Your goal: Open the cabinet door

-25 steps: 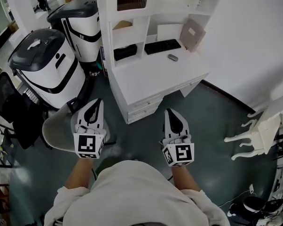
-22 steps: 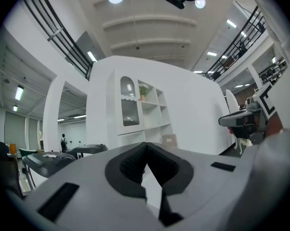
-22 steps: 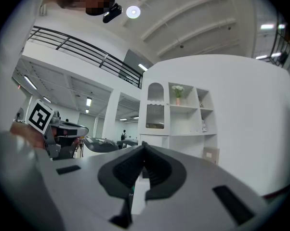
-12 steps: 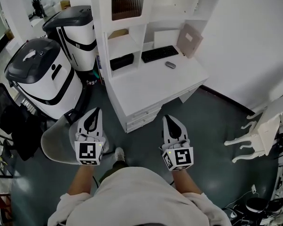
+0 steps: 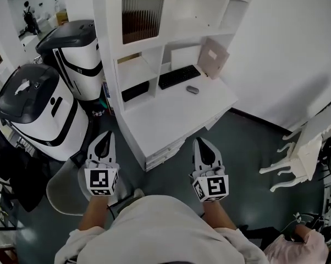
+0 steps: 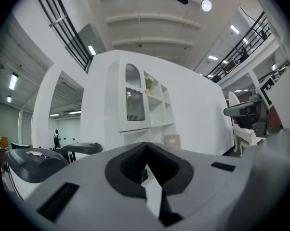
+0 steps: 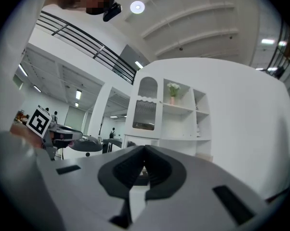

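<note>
The white cabinet (image 5: 171,43) stands over a desk, straight ahead of me. Its door (image 5: 142,15), a ribbed glass panel with a scalloped top, is at the upper left and looks closed. The same door shows in the left gripper view (image 6: 134,100) and the right gripper view (image 7: 146,109), still some way off. My left gripper (image 5: 105,137) and right gripper (image 5: 203,144) are held side by side, level, short of the desk's front edge. Both are shut with nothing in them, as the left gripper view (image 6: 147,146) and the right gripper view (image 7: 145,149) show.
On the desk top (image 5: 171,117) lie a black keyboard (image 5: 179,76) and a mouse (image 5: 193,89). Drawers (image 5: 164,152) face me below it. Two big white-and-black machines (image 5: 36,111) (image 5: 72,40) stand at the left, a grey round seat (image 5: 64,187) beside me, a white chair (image 5: 303,153) at the right.
Both grippers have moved forward together with the person toward the desk. The cabinet now sits nearer and lower in the head view. The jaws have stayed shut.
</note>
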Demonstrator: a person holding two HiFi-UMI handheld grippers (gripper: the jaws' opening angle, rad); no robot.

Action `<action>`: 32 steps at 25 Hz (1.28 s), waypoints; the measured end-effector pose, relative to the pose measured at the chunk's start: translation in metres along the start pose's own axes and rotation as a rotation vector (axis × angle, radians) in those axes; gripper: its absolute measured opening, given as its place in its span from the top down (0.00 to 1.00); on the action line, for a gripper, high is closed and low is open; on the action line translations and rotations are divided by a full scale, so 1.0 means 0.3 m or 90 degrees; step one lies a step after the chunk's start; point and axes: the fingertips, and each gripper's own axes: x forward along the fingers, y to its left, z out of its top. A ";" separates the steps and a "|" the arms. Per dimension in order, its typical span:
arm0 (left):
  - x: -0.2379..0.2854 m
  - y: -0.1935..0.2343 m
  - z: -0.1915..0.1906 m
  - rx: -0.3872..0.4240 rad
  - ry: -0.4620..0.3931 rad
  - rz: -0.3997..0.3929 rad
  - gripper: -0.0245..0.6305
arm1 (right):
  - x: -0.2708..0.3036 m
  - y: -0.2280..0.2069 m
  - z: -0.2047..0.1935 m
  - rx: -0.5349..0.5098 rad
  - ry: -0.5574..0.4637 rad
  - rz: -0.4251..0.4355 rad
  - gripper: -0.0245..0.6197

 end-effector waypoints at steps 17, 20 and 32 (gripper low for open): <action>0.131 0.065 0.003 0.004 0.002 0.028 0.96 | 0.200 -0.081 0.044 -0.008 -0.023 0.027 0.96; 0.150 0.054 0.005 0.001 0.005 0.036 0.96 | 0.219 -0.123 0.067 -0.001 -0.034 0.036 0.95; 0.156 0.068 -0.016 -0.003 0.014 0.071 0.96 | 0.222 -0.201 0.112 0.047 -0.061 0.058 0.66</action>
